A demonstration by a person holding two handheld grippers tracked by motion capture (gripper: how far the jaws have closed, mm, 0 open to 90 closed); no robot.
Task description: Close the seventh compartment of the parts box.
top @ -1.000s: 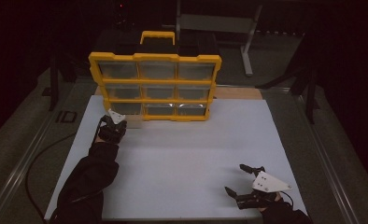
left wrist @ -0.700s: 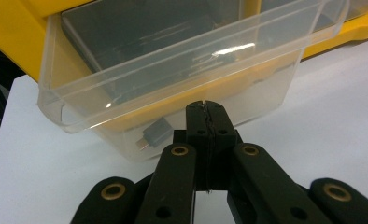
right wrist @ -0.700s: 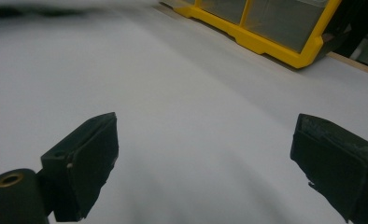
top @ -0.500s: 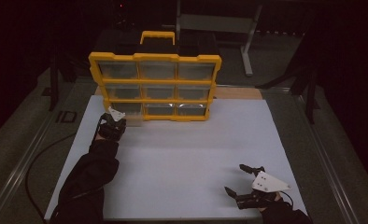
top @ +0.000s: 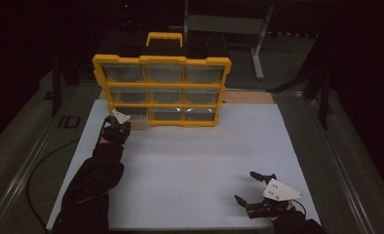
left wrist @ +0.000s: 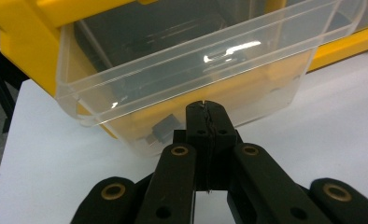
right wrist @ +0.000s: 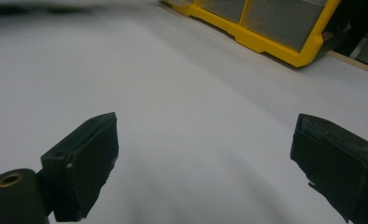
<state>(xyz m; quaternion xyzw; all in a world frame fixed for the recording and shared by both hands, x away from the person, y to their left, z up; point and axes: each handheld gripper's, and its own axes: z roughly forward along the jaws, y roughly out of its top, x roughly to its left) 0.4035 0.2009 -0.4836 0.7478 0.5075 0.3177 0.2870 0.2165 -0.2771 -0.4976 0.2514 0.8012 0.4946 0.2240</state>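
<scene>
A yellow organiser with clear drawers and a top handle stands upright at the back of the white sheet. Its bottom-left drawer is pulled out a little, and a small dark part lies inside it. My left gripper is shut, jaws pressed together, tips right at the drawer's front wall. From above, the left gripper sits at the organiser's lower left corner. My right gripper rests open near the front right of the sheet. Nothing lies between the right gripper's pads.
The organiser's right end lies ahead of the right gripper, across bare white sheet. A wooden strip runs behind the organiser. Dark metal frames stand beyond the table. A cable trails off the left side.
</scene>
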